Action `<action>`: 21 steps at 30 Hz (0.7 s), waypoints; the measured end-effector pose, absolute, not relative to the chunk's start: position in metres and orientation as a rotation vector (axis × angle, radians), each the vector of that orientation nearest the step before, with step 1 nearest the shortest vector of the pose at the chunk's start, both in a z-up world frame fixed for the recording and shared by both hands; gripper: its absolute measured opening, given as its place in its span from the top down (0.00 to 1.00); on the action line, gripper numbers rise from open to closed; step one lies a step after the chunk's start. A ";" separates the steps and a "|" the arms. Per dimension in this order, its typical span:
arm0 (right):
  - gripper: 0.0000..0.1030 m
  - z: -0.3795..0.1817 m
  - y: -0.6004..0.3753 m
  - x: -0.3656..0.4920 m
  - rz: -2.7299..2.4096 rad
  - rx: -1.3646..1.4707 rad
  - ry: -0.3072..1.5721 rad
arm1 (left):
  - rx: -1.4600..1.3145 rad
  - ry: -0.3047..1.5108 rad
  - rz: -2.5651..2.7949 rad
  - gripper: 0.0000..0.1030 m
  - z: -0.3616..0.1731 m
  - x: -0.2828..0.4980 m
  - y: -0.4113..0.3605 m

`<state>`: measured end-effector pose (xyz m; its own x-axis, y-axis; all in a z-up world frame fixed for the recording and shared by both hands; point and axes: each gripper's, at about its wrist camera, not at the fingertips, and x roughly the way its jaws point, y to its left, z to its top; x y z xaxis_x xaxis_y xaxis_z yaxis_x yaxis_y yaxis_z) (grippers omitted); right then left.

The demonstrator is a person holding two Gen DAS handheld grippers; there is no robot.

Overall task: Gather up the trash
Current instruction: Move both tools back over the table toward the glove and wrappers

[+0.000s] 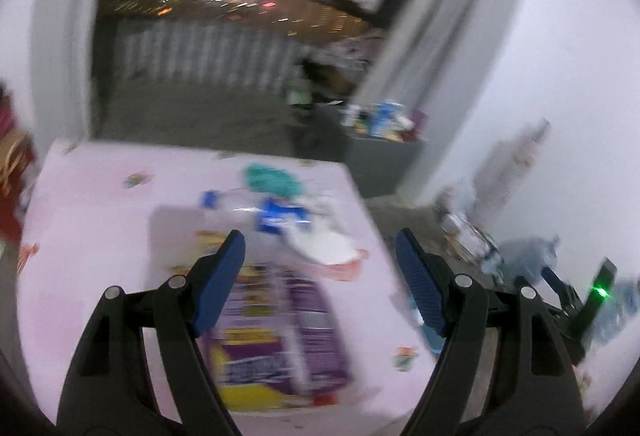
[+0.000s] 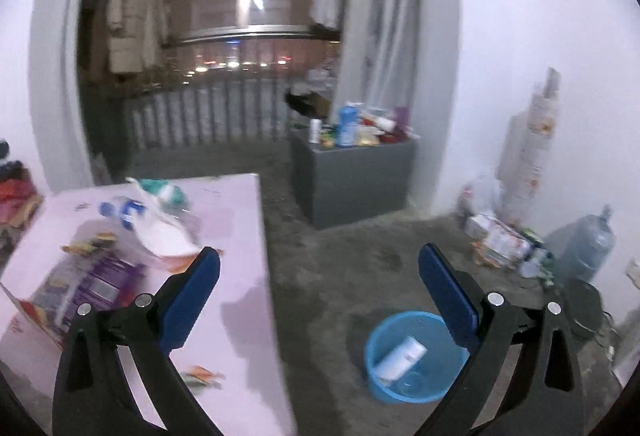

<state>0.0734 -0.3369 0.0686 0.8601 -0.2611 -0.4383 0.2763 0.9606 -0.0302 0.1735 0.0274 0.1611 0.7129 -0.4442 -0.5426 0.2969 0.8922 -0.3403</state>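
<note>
Right wrist view: a pale pink table fills the lower left, its right edge running down toward the camera, with bare concrete floor beside it. Against the far wall stands a grey cabinet crowded on top with bottles and packets. Lower right, on the floor, sits a blue plastic bin holding a white tube-like container. The right gripper hangs above the floor with its jaws spread wide and nothing between them; the bin lies just below and beside its right finger, whose blue pad overlaps the bin's rim. A large water jug stands near the right wall behind a heap of cartons.

Left wrist view, heavily blurred: the left gripper is also released, jaws wide apart and empty, hovering over the same table. Directly under and between its fingers lies a large purple and yellow package, flat on the tabletop. Just beyond the fingertips sits a white crumpled wrapper, touching the package's far end. Farther back lie a clear bottle with a blue label and a teal crumpled item. Small colourful scraps dot the table near its right edge.
</note>
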 end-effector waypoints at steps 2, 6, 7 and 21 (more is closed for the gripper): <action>0.06 0.071 -0.323 0.088 -0.235 0.041 0.456 | -0.311 0.711 -0.382 0.29 0.148 0.188 0.060; 0.06 0.068 -0.297 0.122 -0.150 0.061 0.484 | -0.464 0.801 -0.379 0.29 0.115 0.217 0.101; 0.06 0.068 -0.288 0.132 -0.128 0.069 0.498 | -0.510 0.826 -0.389 0.32 0.105 0.225 0.109; 0.18 0.037 -0.242 0.230 0.014 0.088 0.650 | -0.797 1.069 -0.473 0.47 -0.002 0.293 0.122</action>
